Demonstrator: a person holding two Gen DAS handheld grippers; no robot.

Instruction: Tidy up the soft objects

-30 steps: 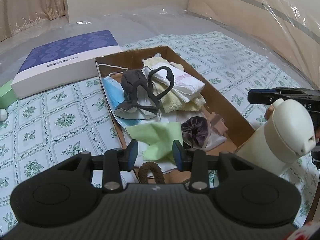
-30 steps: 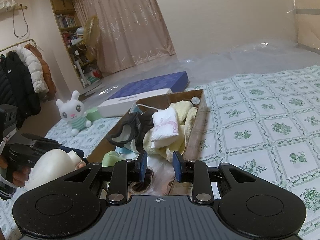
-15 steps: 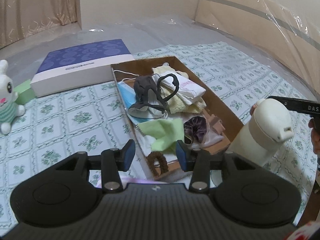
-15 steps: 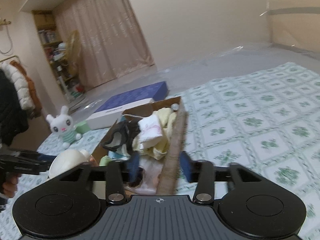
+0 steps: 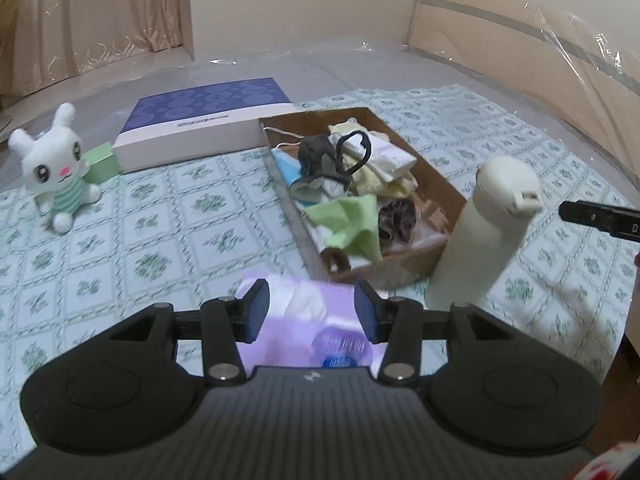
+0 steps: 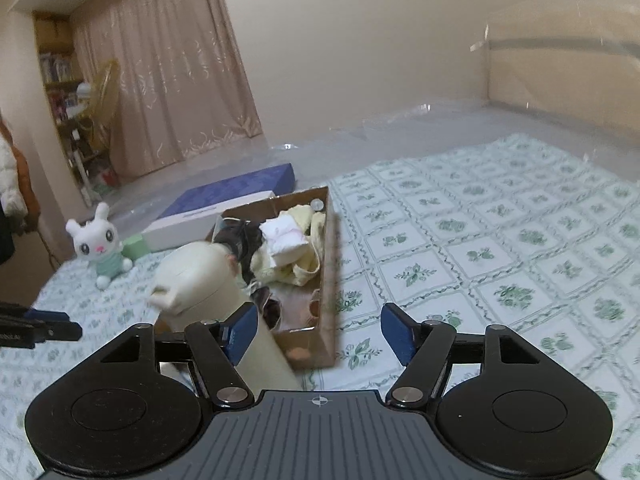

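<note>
A cardboard box on the patterned bed sheet holds soft items: a dark mask, a green cloth, yellow and white cloths, a dark scrunchie. It also shows in the right wrist view. My left gripper is open, above a purple tissue pack that lies in front of the box. My right gripper is wide open and empty, at the box's near end.
A cream bottle stands at the box's near right corner; it also shows in the right wrist view. A white plush rabbit, a green block and a blue-topped flat box lie to the left. Plastic sheeting covers the bed beyond.
Both grippers have pulled back and up from the box. The right gripper has opened wide. The purple tissue pack and the rabbit have come into the left view.
</note>
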